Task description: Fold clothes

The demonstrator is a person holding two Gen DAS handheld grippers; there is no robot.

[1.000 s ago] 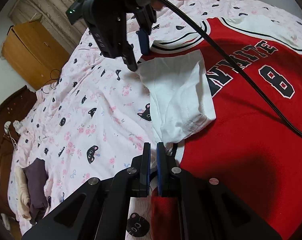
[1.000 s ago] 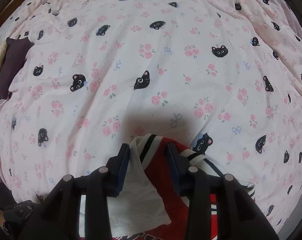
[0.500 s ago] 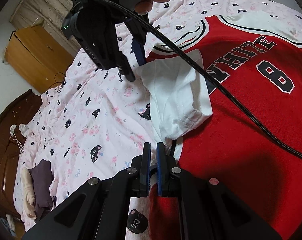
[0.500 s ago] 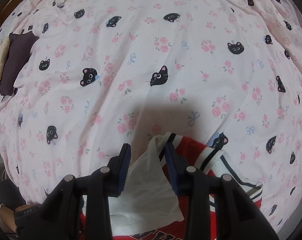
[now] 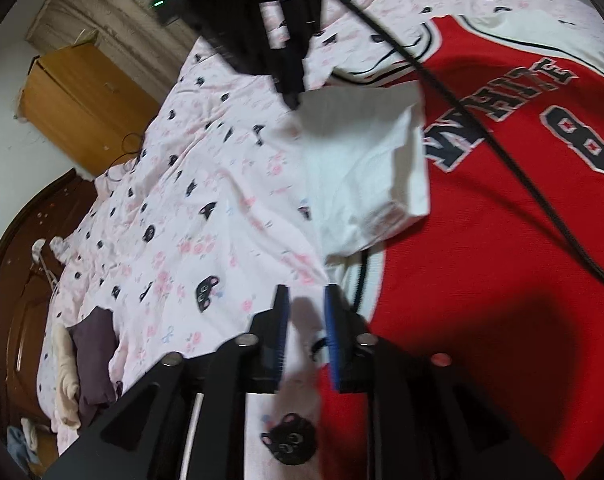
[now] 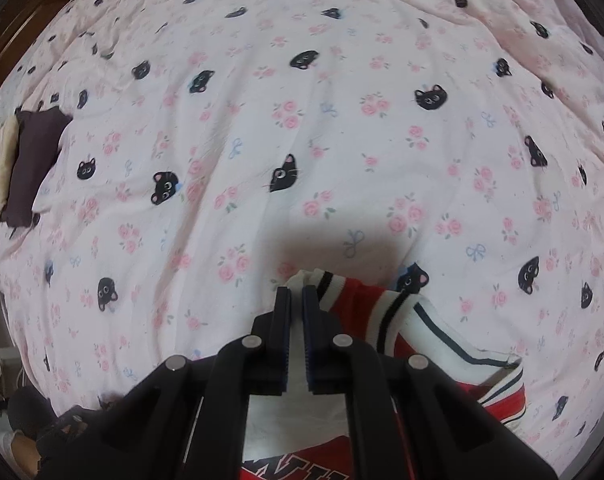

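Left gripper at the bottom of its own view, jaws narrow and opening, pads off the cloth; between the blue pads only pink bedsheet shows, with the jersey's side edge just right of the right pad. Red jersey lies flat on the bed, filling the right half of the left view: white lettering and an "8" on the chest, white and dark striped trim at the armhole and neck. White sleeve is folded inward over the jersey's chest, its hem lying on the red fabric beside the lettering. Right gripper points nearly straight down, jaws pinched close together on the white sleeve fabric at the shoulder, next to the striped trim; white cloth sits between the pads and runs down under the fingers. In the left view the same gripper comes in from the top, blurred, tip at the sleeve's upper corner, black cable trailing across the jersey. Farther out: folded dark purple garment with a cream one beside it near the bed's edge, dark wooden bed frame past that, then a wooden cabinet against the wall and a curtain behind it.
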